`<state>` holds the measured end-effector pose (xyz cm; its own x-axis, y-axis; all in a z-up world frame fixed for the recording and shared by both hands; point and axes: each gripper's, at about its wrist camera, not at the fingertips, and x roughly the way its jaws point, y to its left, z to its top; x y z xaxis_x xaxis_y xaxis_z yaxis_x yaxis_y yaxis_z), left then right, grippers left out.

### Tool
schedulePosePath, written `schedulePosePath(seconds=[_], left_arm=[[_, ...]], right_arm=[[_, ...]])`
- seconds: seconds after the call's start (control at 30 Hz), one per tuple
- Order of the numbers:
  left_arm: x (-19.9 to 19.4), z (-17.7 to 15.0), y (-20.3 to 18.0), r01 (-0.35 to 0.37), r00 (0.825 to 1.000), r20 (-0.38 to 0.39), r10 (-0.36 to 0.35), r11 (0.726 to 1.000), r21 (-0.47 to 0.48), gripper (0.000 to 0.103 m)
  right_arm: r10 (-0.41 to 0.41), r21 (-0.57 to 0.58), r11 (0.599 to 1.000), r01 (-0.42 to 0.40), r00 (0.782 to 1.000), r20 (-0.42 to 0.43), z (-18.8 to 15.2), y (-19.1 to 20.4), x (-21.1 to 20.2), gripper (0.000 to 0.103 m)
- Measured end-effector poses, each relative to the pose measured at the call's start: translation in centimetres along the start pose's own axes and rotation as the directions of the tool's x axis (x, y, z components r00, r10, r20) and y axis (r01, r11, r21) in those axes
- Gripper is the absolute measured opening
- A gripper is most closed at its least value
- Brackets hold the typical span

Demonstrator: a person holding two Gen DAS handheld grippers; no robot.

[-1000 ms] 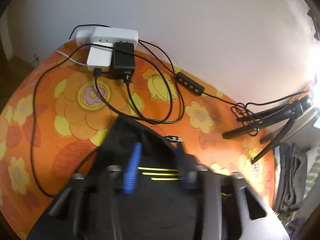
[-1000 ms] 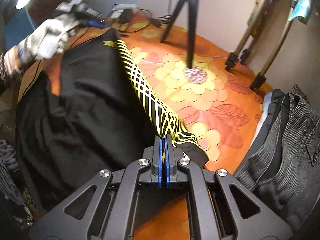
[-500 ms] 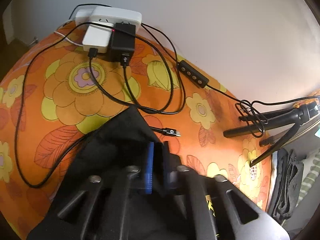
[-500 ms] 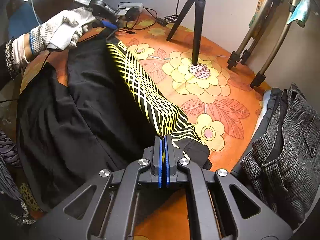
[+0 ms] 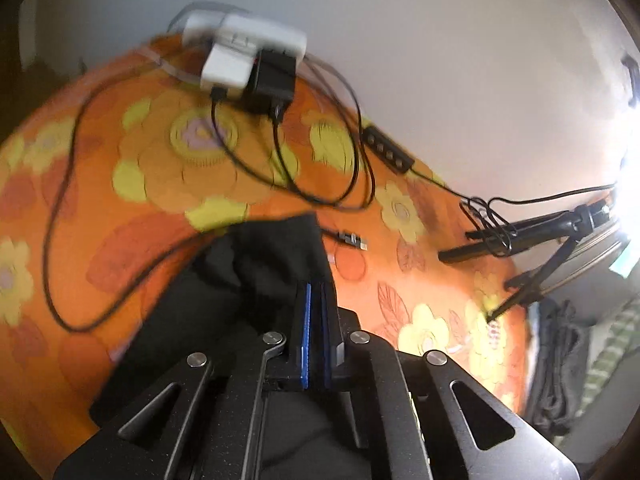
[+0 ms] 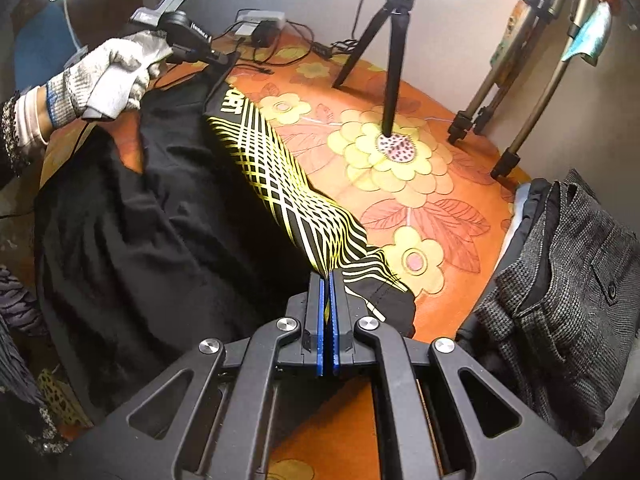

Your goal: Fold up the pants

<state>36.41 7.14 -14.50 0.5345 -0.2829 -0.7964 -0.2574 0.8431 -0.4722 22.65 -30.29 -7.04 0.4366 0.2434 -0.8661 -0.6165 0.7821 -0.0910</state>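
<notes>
Black pants (image 6: pixel 152 216) lie stretched over the orange floral cloth (image 6: pixel 404 184), the landmark for this entry. They cover its left half in the right wrist view, running from the near edge up toward the far edge. A yellow lattice stripe (image 6: pixel 280 184) runs along the pants' right side, next to bare cloth.

Right gripper (image 6: pixel 328 320): at the near edge of the cloth. Blue pads pressed almost together, pinching the near end of the pants at the stripe. A black hem corner pokes out just right of the pads.

Left gripper (image 5: pixel 316 320): at the far end of the cloth, held by a gloved hand (image 6: pixel 108 76). Its jaws have just been closing then easing slightly. Blue pads nearly together with black fabric bunched around and ahead of them; the corner of the pants (image 5: pixel 280 248) lifts off the cloth there. Left wrist view is motion-blurred.

Other items on the cloth:
- white power strip (image 5: pixel 244 36) with a white and a black adapter, at the far edge by the wall; black cables (image 5: pixel 280 168) loop from it toward the pants corner.
- small black tripod (image 6: pixel 388 48) standing on the large yellow flower, well right of the pants.
- grey tweed garment (image 6: pixel 568 280) piled at the right edge.
</notes>
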Motion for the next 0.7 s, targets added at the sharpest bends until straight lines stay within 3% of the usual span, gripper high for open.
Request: schedulePosePath(seconds=[0.07, 0.13, 0.17, 0.2, 0.33, 0.53, 0.63, 0.7], left_arm=[[0.0, -0.3, 0.2, 0.003, 1.0, -0.007, -0.003, 1.0, -0.016, 0.014], [0.1, -0.6, -0.3, -0.003, 1.0, -0.019, 0.003, 1.0, -0.003, 0.03], [0.2, -0.6, -0.6, -0.023, 0.999, -0.025, 0.023, 1.0, 0.007, 0.044], [0.2, -0.7, -1.1, -0.051, 0.998, -0.026, 0.051, 0.998, 0.021, 0.049], [1.1, -0.6, -2.8, -0.128, 0.991, -0.036, 0.132, 0.988, 0.085, 0.049], [3.3, -0.8, -4.1, -0.248, 0.965, -0.041, 0.257, 0.957, 0.15, 0.049], [3.4, -0.8, -4.2, -0.261, 0.963, -0.018, 0.268, 0.951, 0.168, 0.04], [3.2, -0.8, -3.7, -0.249, 0.967, -0.008, 0.254, 0.956, 0.158, 0.006]], right_arm=[[0.0, -0.006, 1.0, 0.0, 1.0, -0.005, -0.1, 0.4, 0.0, 0.003], [0.002, -0.004, 1.0, -0.002, 1.0, -0.005, -0.1, 0.5, -0.1, 0.003], [0.003, -0.005, 1.0, -0.003, 1.0, -0.008, -0.1, 0.5, -0.1, 0.003], [0.004, -0.005, 1.0, -0.004, 1.0, -0.007, -0.1, 0.5, -0.2, 0.003], [0.015, 0.003, 1.0, -0.015, 1.0, -0.002, -0.3, 0.4, -0.4, 0.003], [0.021, 0.006, 1.0, -0.021, 1.0, -0.001, -0.6, 0.2, -0.3, 0.003], [0.02, 0.0, 1.0, -0.02, 1.0, 0.003, -0.7, 0.4, -0.3, 0.003], [0.019, -0.002, 1.0, -0.019, 1.0, 0.005, -0.7, 0.4, -0.4, 0.003]])
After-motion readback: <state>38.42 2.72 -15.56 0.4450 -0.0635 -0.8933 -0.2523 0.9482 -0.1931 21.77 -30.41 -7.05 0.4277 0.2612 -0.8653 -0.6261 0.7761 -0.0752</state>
